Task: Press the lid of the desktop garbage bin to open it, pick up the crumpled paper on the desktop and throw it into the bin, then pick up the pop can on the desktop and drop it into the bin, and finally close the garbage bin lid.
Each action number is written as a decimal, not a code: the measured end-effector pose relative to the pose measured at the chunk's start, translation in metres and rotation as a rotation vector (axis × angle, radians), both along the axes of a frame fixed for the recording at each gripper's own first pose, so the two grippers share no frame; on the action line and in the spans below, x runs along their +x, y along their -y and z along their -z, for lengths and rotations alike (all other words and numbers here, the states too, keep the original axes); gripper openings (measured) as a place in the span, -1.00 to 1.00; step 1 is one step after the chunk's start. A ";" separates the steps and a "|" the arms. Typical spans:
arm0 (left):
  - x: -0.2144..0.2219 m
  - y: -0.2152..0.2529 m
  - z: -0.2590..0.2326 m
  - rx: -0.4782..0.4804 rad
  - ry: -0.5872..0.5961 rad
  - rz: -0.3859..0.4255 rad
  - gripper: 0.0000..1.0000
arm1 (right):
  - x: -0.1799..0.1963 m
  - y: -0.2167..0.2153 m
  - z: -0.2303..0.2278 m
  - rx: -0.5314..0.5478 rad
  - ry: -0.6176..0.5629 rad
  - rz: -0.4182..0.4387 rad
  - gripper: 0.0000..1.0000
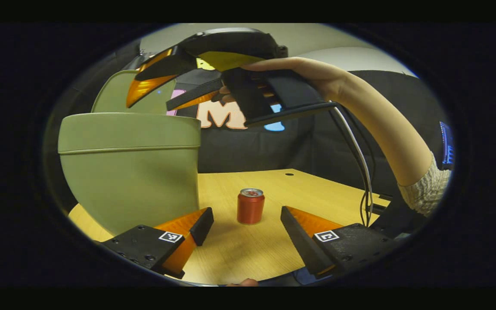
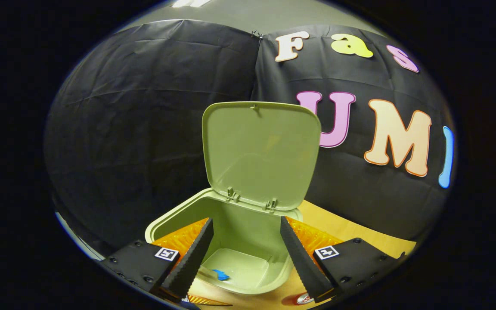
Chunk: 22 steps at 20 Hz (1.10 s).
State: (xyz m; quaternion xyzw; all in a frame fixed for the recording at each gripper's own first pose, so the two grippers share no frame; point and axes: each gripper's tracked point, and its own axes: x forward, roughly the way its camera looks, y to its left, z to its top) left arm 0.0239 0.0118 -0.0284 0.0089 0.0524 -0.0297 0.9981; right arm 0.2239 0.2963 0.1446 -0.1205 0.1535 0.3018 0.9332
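Two pairs of fingers, both spread wide and empty. Between my left gripper [image 1: 247, 226] stands the can [image 1: 250, 206], upright on the table [image 1: 317, 189], right of the bin [image 1: 129, 172]. It looks light, thin-walled, slick: I'd grip mid-body, gently. My right gripper [image 2: 246, 245] hovers above the open bin [image 2: 248, 241].

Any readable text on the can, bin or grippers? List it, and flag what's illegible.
pop can: no print can be made out on its side; too blurred.
garbage bin: plain, no text.
lid: plain inside, no text.
left gripper: square coded marker, a pattern and not words.
right gripper: the same kind of marker, nothing to read.
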 end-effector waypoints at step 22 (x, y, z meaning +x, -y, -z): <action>0.071 0.016 0.024 0.056 -0.086 -0.004 0.91 | -0.102 0.289 0.116 0.130 0.117 0.439 0.96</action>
